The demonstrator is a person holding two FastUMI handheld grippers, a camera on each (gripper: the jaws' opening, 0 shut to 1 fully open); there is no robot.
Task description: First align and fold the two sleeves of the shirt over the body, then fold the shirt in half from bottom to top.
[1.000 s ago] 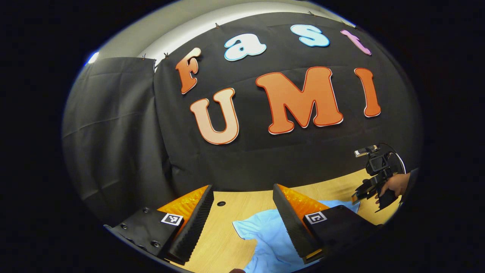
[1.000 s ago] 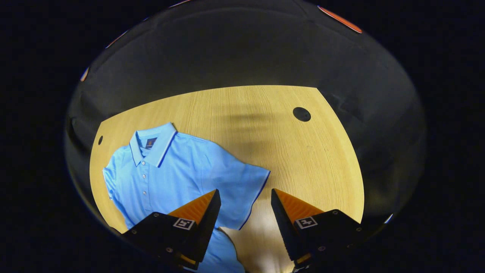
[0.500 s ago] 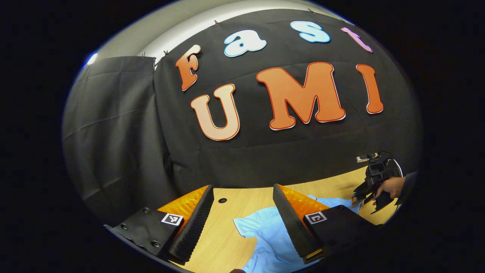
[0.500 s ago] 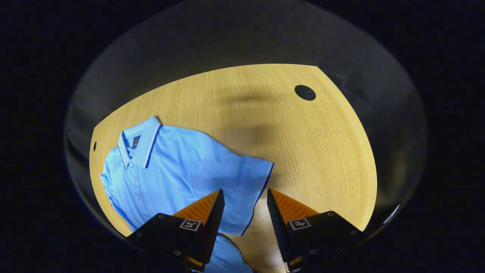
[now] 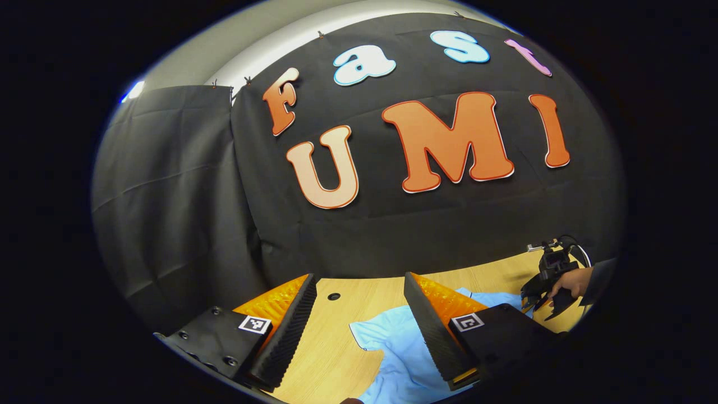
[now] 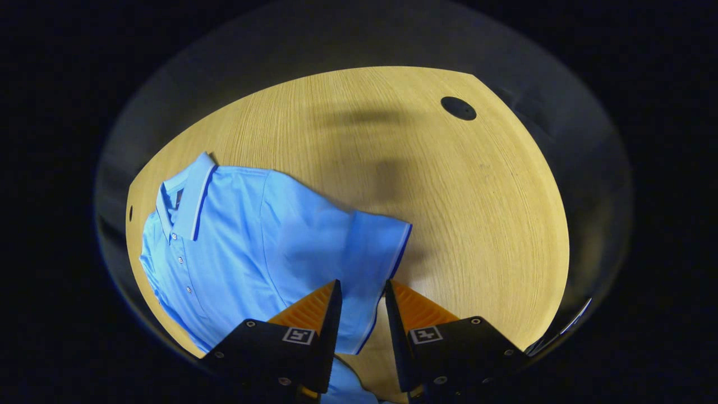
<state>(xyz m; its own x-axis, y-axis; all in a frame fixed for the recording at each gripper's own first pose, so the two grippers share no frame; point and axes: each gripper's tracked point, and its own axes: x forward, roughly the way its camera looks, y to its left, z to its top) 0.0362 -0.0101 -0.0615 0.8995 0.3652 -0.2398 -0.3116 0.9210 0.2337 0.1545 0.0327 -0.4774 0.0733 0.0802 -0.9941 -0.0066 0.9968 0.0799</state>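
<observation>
The shirt (image 6: 252,247) is spread on the tabletop (image 6: 477,213), a round hole (image 6: 458,108) seen beyond. The right tool (image 6: 362,292) is narrowly parted astride the sleeve hem (image 6: 387,280); the left tool (image 5: 359,292) is held wide open.

No readable words, brands or numbers on the shirt (image 6: 252,241) or the counter (image 6: 449,224). Square coded markers on the left tool (image 5: 359,276), one on each finger body (image 5: 254,324) (image 5: 467,322): block patterns, not letters. Same kind of pair on the right tool (image 6: 362,282), at (image 6: 298,335) and (image 6: 424,335). Small dark neck tag (image 6: 178,197) inside the shirt's collar, perhaps bearing a mark, too small and blurred to make out.
</observation>
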